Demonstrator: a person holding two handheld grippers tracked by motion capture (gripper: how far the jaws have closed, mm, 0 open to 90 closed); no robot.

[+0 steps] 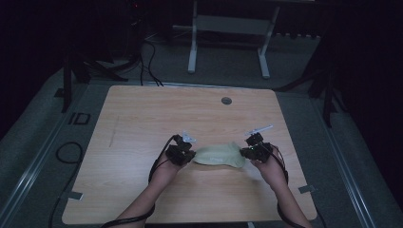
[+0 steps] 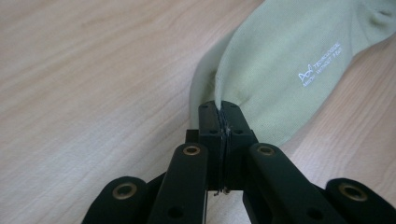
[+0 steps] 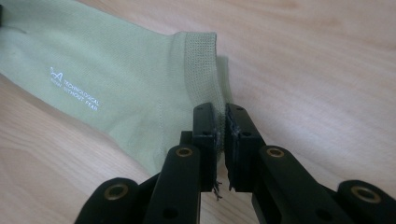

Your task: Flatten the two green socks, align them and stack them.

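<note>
A pale green sock (image 1: 219,155) lies flat near the middle of the wooden table (image 1: 142,123), its long axis running left to right; the left gripper (image 1: 186,155) pinches its left end, jaws together; the right gripper (image 1: 246,152) clamps the ribbed cuff (image 3: 201,65) at its right end.

One overhead camera, two riding low on the grippers.

The high view looks forward and down from above the person's side onto the whole light wooden table (image 1: 142,118), far enough to take in the surrounding floor. Each gripper view sits close to the tabletop, facing along its own black jaws. Both share the pale green fabric sock with small white lettering (image 2: 289,60) (image 3: 107,79), seen from opposite ends; it lies mid-table in the high view (image 1: 218,155).
</note>
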